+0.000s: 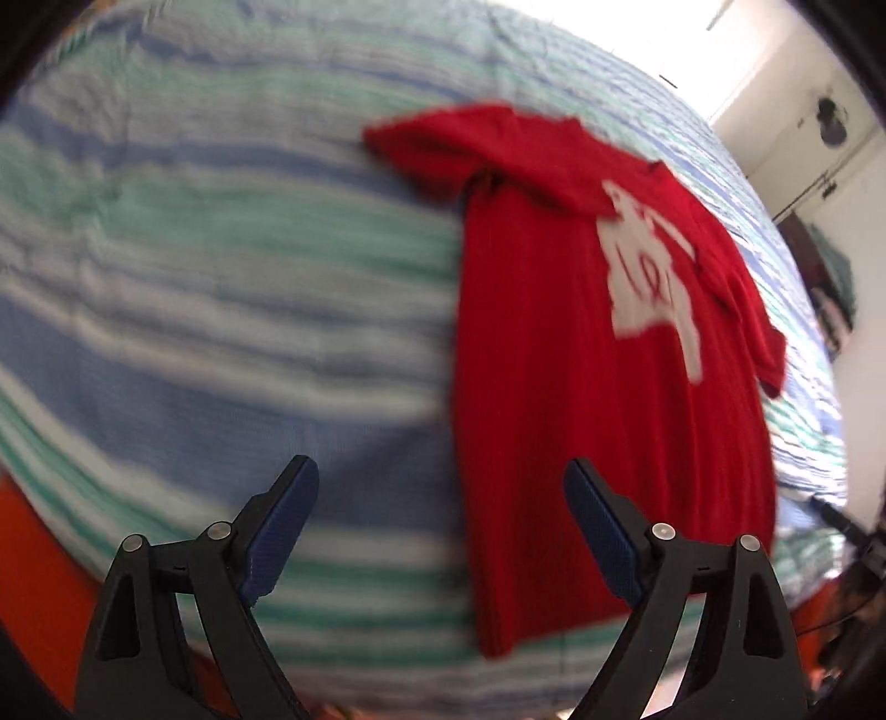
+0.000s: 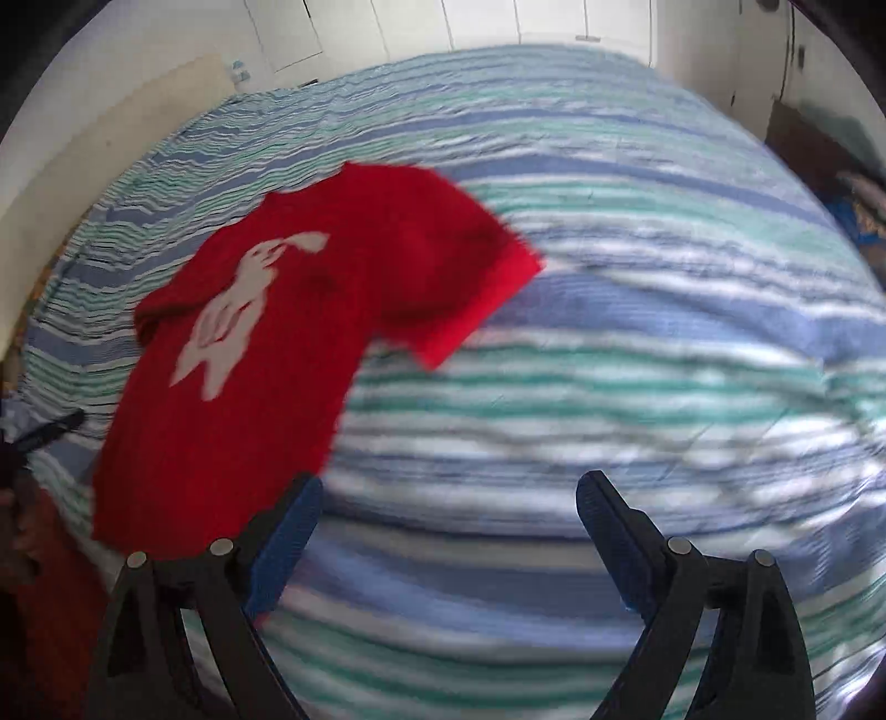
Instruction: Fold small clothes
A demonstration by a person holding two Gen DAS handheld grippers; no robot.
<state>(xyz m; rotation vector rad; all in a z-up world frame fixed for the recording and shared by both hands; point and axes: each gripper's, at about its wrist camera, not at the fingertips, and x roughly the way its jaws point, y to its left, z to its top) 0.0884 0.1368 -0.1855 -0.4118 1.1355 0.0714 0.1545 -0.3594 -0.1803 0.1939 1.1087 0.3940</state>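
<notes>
A small red T-shirt (image 1: 581,343) with a white print lies spread on the striped bedspread (image 1: 194,266), hem toward me. In the left wrist view it lies right of centre; my left gripper (image 1: 440,482) is open and empty above the bed, its right finger over the shirt's lower part. In the right wrist view the shirt (image 2: 310,310) lies to the left, one sleeve spread toward the middle. My right gripper (image 2: 448,498) is open and empty, its left finger at the shirt's lower right corner. Both views are motion-blurred.
The blue, green and white striped bedspread (image 2: 609,332) covers the whole bed. White walls and cupboard doors (image 2: 415,22) stand behind the bed. An orange surface (image 1: 33,554) shows below the bed's near edge. Dark furniture (image 1: 830,277) stands at the right.
</notes>
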